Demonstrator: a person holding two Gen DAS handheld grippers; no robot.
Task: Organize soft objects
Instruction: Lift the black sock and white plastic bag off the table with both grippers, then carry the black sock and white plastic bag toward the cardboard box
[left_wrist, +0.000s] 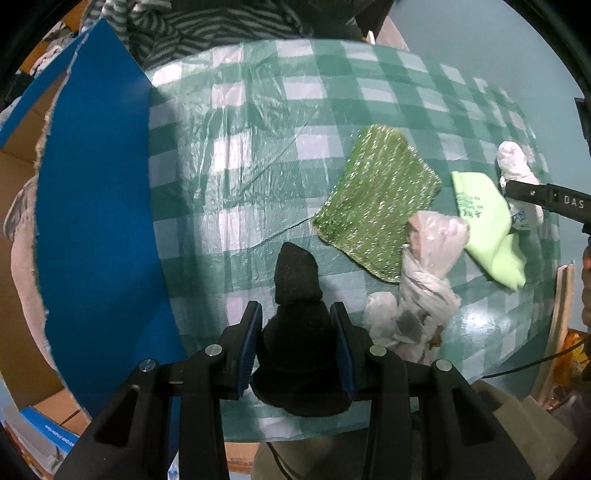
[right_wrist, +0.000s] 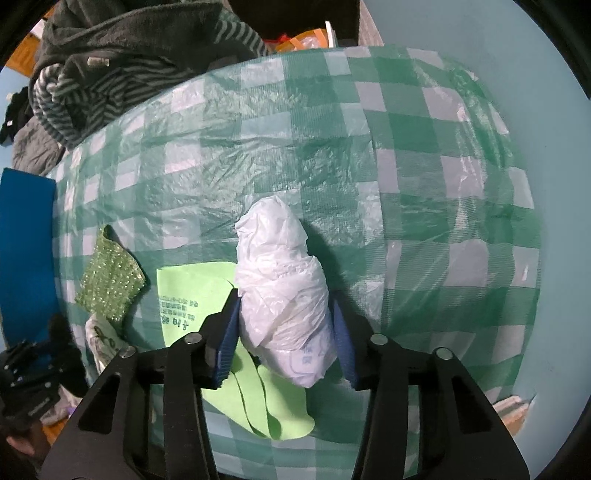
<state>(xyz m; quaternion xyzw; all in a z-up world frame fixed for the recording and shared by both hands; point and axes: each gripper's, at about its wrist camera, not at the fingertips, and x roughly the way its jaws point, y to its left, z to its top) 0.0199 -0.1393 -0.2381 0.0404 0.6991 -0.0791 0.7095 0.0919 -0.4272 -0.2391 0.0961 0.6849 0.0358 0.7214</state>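
Observation:
My left gripper (left_wrist: 295, 308) points down over the green checked tablecloth (left_wrist: 258, 147) and is shut on a black sock-like soft thing (left_wrist: 295, 280), whose tip sticks out past the pads. My right gripper (right_wrist: 283, 297) is shut on a white plastic bag bundle (right_wrist: 280, 273), with both blue pads against its sides. In the left wrist view that bundle (left_wrist: 511, 158) shows at the far right. Under it lies a folded light green plastic bag (right_wrist: 184, 295), which the bundle partly hides. A glittery green cloth (left_wrist: 376, 199) lies flat mid-table. A knotted whitish plastic bag (left_wrist: 424, 284) lies beside my left gripper.
A blue board (left_wrist: 96, 221) stands along the table's left edge, with a cardboard box (left_wrist: 18, 177) behind it. Striped and dark clothing (right_wrist: 92, 74) is heaped at the far edge. A pale blue floor (right_wrist: 535, 110) shows past the right side. A wooden edge (left_wrist: 557, 325) stands at lower right.

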